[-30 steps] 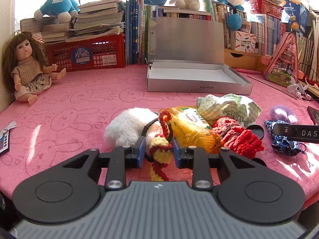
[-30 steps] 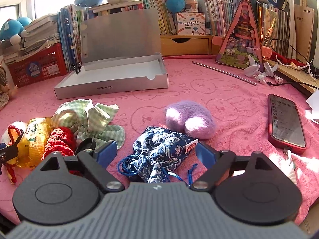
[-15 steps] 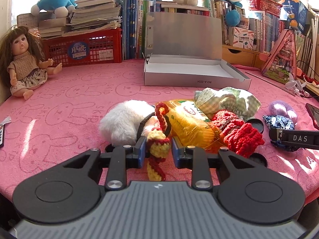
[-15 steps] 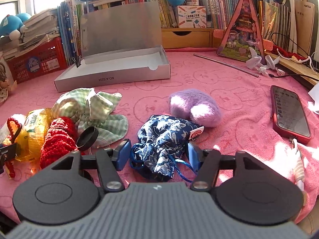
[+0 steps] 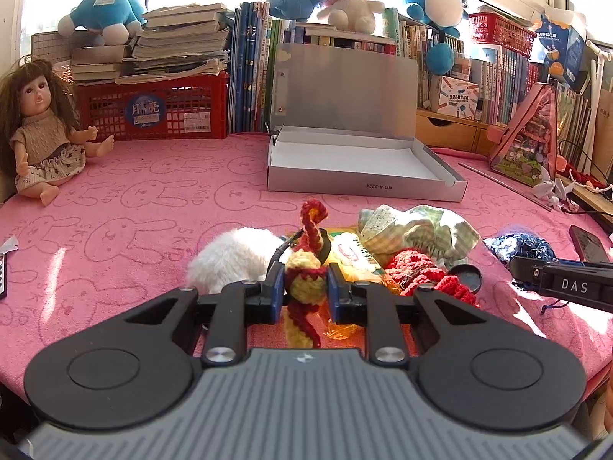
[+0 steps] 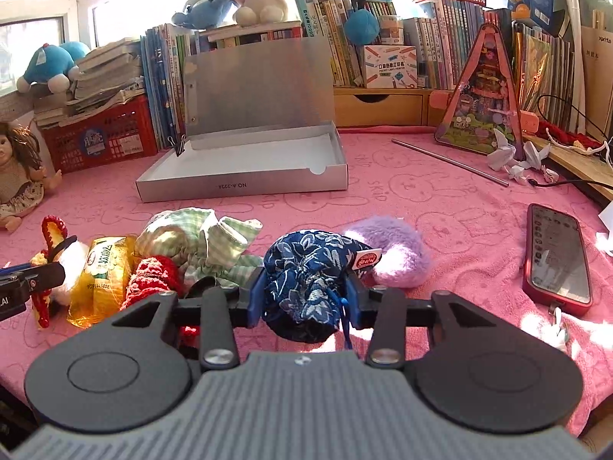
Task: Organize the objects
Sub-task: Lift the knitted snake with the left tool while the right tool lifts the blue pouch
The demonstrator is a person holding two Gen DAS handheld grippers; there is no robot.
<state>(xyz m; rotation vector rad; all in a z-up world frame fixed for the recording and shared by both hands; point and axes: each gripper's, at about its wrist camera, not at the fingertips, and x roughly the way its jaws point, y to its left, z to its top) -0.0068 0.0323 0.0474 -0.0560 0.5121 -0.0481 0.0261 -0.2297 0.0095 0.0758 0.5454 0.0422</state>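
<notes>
Crocheted red-and-yellow toy (image 5: 306,280) sits squeezed between the blue pads of our left gripper (image 5: 304,287), its curled tail sticking up above the jaws, just in front of the white plush (image 5: 233,258). Our right gripper (image 6: 304,295) is closing on the blue floral pouch (image 6: 306,280), pads pressing its sides. We see the open silver box (image 6: 245,188) well beyond on the pink cloth (image 6: 440,207).

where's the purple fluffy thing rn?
Right wrist view, right of centre: purple plush lies on the pink cloth, touching the blue floral pouch, left of the phone.
</notes>
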